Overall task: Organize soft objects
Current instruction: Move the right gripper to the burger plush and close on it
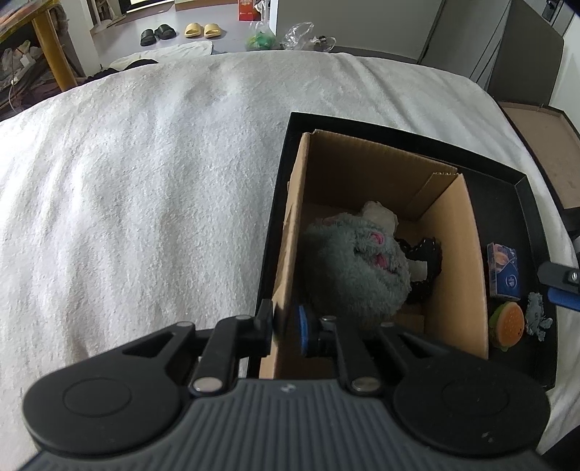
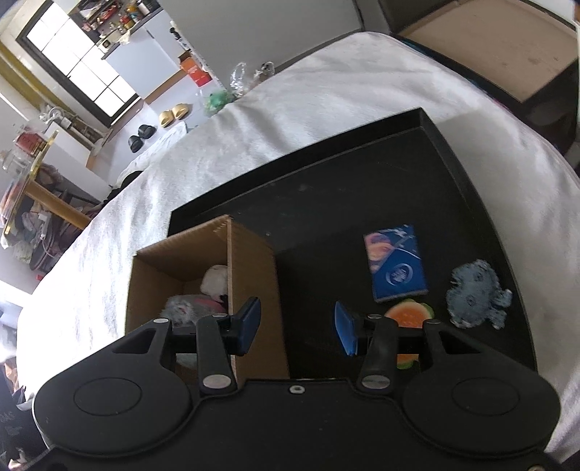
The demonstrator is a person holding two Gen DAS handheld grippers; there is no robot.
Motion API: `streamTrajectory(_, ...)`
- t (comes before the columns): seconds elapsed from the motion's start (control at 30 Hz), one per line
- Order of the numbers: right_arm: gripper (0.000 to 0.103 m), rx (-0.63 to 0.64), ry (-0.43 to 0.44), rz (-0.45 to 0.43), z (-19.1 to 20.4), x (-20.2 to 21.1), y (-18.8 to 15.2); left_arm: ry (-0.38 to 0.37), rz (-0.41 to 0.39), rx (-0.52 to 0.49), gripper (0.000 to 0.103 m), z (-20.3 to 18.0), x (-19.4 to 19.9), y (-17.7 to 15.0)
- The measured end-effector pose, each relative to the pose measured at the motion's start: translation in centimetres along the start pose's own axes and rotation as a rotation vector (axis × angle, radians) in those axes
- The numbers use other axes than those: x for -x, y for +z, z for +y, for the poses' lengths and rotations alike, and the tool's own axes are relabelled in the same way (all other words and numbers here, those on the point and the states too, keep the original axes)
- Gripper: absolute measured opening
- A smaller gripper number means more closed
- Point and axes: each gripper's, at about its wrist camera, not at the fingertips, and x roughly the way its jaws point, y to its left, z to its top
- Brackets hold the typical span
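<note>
A cardboard box (image 1: 453,261) stands in a black tray (image 1: 522,224) on a white blanket. A grey-green plush toy (image 1: 351,264), a white soft item (image 1: 380,213) and a black item (image 1: 427,261) lie in the box. My left gripper (image 1: 286,326) is shut on the box's left wall. On the tray beside the box lie a blue tissue pack (image 2: 397,262), a burger-shaped toy (image 2: 407,315) and a grey fuzzy piece (image 2: 475,293). My right gripper (image 2: 297,324) is open and empty above the tray, just right of the box (image 2: 250,275).
The white blanket (image 1: 145,199) spreads wide to the left of the tray. Slippers (image 1: 199,30) and plastic bags (image 1: 264,38) lie on the floor beyond it. A brown board (image 2: 489,47) sits past the tray's far right.
</note>
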Motion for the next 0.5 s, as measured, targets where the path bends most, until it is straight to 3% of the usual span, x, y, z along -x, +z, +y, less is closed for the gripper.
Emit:
streamTrajectory(0.27,0.049,-0.037,-0.01,0.012,-2.5,-0.2,-1.2,0.041,0.001,-0.005,0.041,-0.6,0.2,-0.3)
streamTrajectory(0.5,0.055,-0.065,-0.016,0.026,-4.1,-0.9,-2.0,0.073,0.003,-0.026,0.046,-1.4,0.4,-0.5)
